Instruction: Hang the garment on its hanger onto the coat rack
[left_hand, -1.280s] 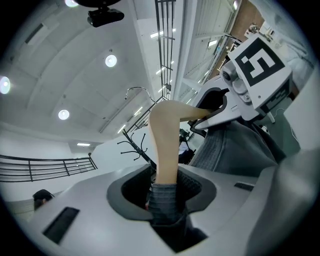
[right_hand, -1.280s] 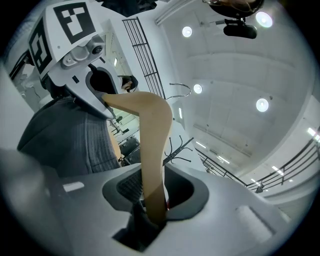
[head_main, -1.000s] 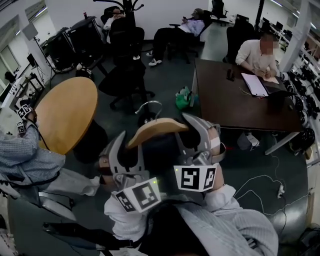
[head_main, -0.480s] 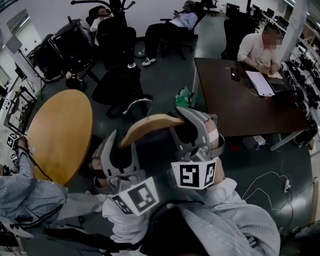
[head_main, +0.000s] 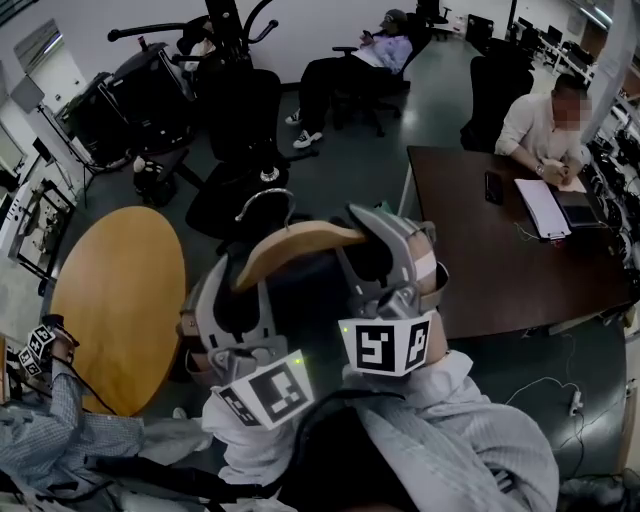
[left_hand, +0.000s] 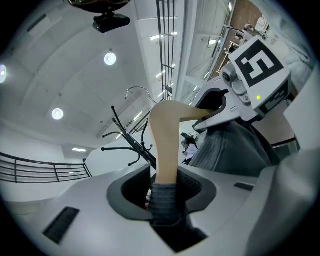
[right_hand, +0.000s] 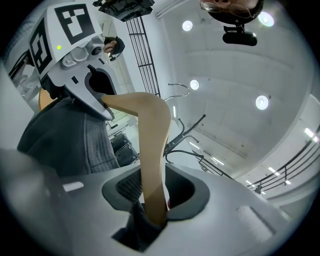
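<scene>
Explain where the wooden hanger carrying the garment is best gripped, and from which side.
Grip the wooden hanger at the outer ends of its two sloping arms, coming from below with the jaws pointing up. The arms are flat and broad, likely easy to clamp, and that leaves the metal hook on top free to drop over a coat rack prong.

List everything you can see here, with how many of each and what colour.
hanger: one, pale wood with a metal hook, held up in front
garment: one, dark grey, draped on the hanger
coat rack: one, black, far end
round table: one, light wood, left
rectangular table: one, dark brown, right
papers: a few, white, on the rectangular table
office chairs: several, black, near the coat rack
other people: three, around the room
left gripper: grey, fingers gripping the hanger
right gripper: grey, fingers gripping the hanger
</scene>
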